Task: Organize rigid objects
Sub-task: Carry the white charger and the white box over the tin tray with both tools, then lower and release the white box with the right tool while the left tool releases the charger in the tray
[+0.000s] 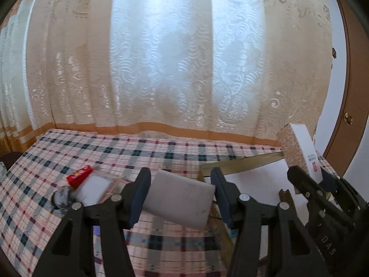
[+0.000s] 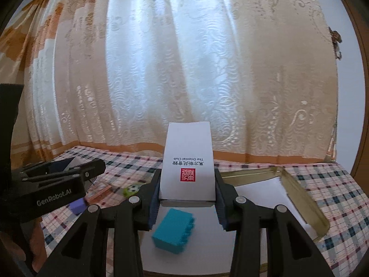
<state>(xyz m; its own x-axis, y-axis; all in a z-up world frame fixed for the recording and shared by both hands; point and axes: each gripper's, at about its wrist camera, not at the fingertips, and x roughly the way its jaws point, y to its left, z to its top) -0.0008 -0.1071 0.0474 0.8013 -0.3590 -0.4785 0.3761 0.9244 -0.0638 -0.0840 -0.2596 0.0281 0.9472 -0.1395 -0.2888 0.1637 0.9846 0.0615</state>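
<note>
The left gripper [image 1: 180,194] is clamping a grey block [image 1: 180,202] between its pads, angled slightly downward. The right gripper [image 2: 188,194] is gripping a white box [image 2: 188,161], held upright, beside it.

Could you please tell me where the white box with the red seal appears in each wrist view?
Left wrist view: the white box with the red seal stands at the far right edge, held in the right claw.
Right wrist view: it stands upright at centre, clamped between the claw's pads.
Shared landmark: the gold-rimmed tray on the plaid tablecloth.
</note>
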